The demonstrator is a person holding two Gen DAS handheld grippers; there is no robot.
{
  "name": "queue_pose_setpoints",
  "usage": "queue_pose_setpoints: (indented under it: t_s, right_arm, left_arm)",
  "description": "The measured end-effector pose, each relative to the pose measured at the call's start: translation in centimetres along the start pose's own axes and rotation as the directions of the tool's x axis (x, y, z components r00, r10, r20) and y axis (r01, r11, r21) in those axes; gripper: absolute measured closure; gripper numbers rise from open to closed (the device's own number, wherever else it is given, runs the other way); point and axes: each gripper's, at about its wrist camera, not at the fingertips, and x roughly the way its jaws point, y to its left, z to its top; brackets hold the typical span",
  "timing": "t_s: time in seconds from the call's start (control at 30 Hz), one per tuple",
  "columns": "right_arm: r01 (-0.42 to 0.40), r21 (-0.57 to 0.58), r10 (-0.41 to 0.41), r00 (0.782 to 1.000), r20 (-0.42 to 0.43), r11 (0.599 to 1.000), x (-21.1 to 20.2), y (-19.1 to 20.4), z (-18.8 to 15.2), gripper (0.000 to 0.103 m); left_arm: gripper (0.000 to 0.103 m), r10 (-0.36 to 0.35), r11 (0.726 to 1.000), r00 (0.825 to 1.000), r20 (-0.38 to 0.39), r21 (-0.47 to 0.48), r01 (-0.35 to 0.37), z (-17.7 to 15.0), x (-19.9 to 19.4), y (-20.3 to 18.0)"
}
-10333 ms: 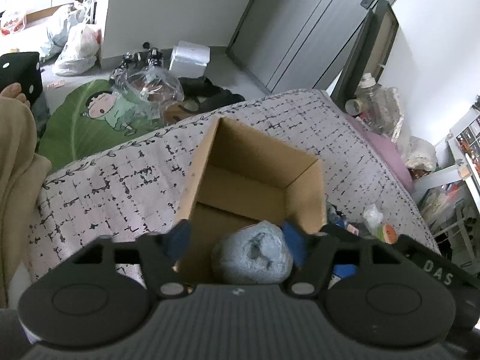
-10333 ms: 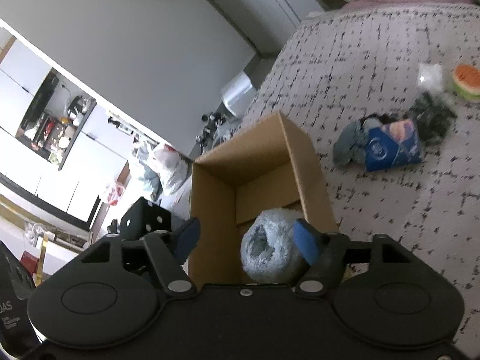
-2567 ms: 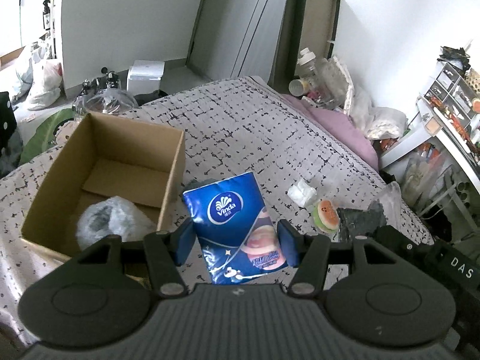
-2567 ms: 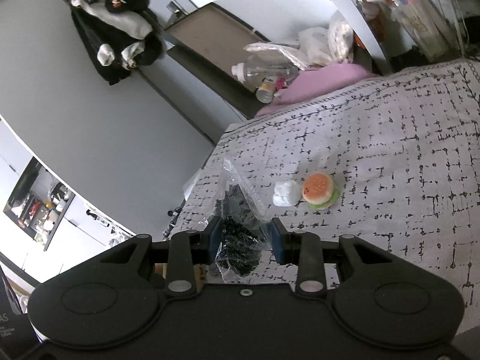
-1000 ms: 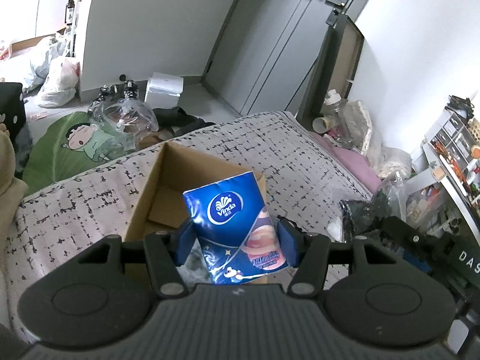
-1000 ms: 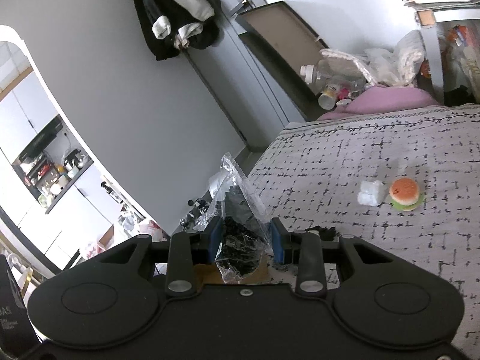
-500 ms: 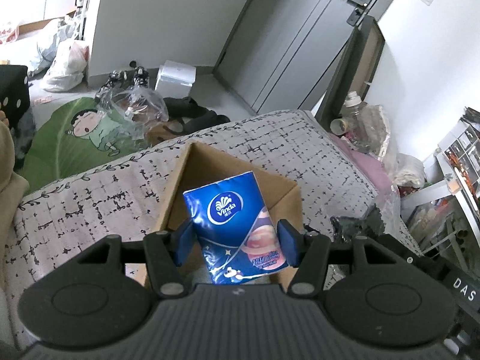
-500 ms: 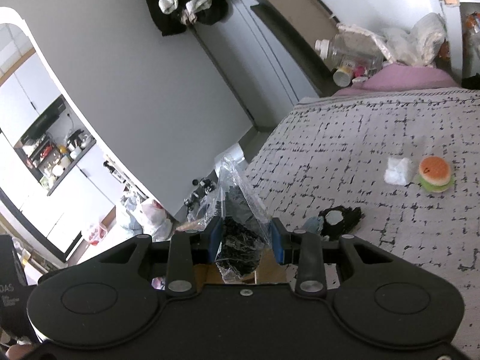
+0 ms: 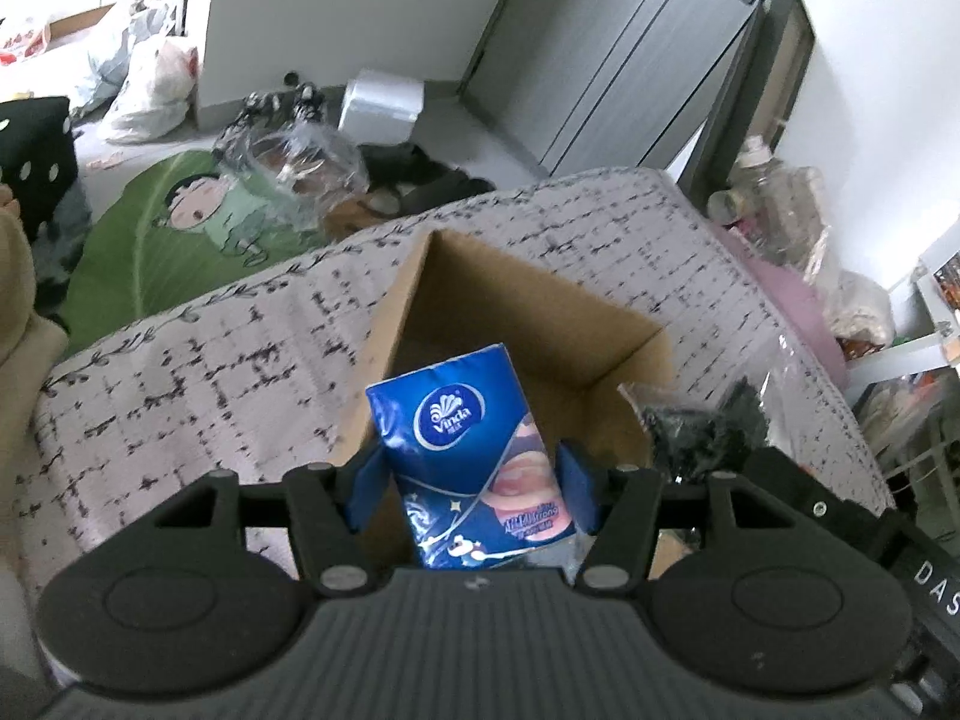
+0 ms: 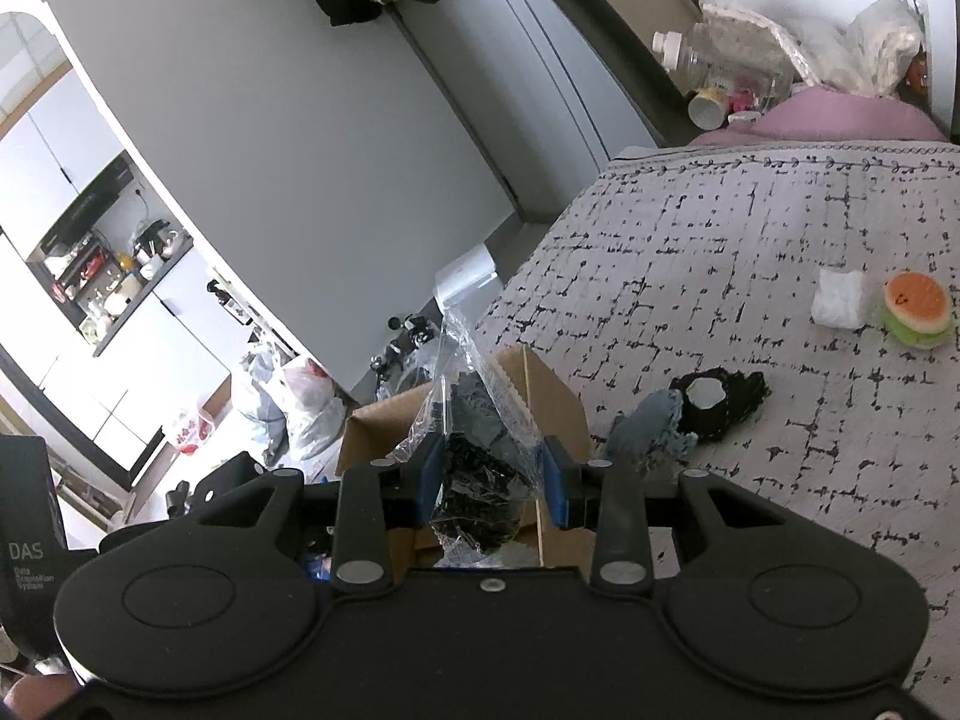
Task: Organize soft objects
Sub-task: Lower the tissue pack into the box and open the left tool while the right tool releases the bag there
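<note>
A blue tissue pack printed with the Vinda logo stands tilted between the blue pads of the left gripper, poised above the open cardboard box that sits on a bed with a grey, black-checked cover. The left gripper's jaws have just been opening: a narrow gap shows on each side of the pack, so the pads no longer press on it. Just right of the box's near corner, a clear plastic bag of dark, crumpled material is clamped in the right gripper, its pads pressed against the bag's sides; from the right wrist camera the bag hangs over the same box.

Farther out on the cover lie a small heap of grey-blue and black fabric, a white crumpled wad and, just beside it, a burger-shaped soft toy, well apart from the box. A pink pillow lies at the bed's far end, with a plastic bottle behind it. On the floor beyond the bed are a green cartoon-print mat, tied plastic bags and a white box.
</note>
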Motion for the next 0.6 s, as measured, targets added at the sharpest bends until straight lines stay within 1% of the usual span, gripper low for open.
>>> queue_pose_setpoints:
  t_s: [0.17, 0.3, 0.37, 0.43, 0.57, 0.6]
  right_arm:
    - [-0.017, 0.005, 0.017, 1.0, -0.001, 1.0, 0.3, 0.2, -0.3, 0.068]
    - [-0.027, 0.008, 0.027, 1.0, -0.008, 1.0, 0.5, 0.4, -0.4, 0.065]
    - [-0.037, 0.014, 0.037, 0.999, -0.012, 0.999, 0.3, 0.4, -0.3, 0.06]
    - [-0.038, 0.02, 0.038, 0.999, 0.004, 0.999, -0.3, 0.4, -0.1, 0.051]
    - [-0.031, 0.04, 0.029, 0.999, 0.031, 0.999, -1.7, -0.3, 0.5, 0.047]
    - [-0.024, 0.044, 0.023, 0.999, 0.035, 0.999, -2.0, -0.5, 0.6, 0.043]
  left_arm:
    - [0.038, -0.004, 1.0, 1.0, -0.028, -0.008, 0.004, -0.1, -0.2, 0.1]
    - [0.033, 0.006, 1.0, 1.0, -0.014, -0.003, -0.007, -0.1, -1.0, -0.2]
    - [0.032, 0.019, 1.0, 1.0, -0.007, 0.002, -0.019, 0.0, -1.4, -0.4]
    - [0.031, 0.026, 1.0, 1.0, 0.002, 0.005, -0.026, 0.1, -1.9, -0.5]
    - [0.031, 0.036, 0.999, 0.999, 0.024, 0.011, -0.036, 0.1, -2.8, -0.8]
    - [0.03, 0.04, 0.999, 0.999, 0.029, 0.012, -0.04, 0.0, -3.0, -1.0]
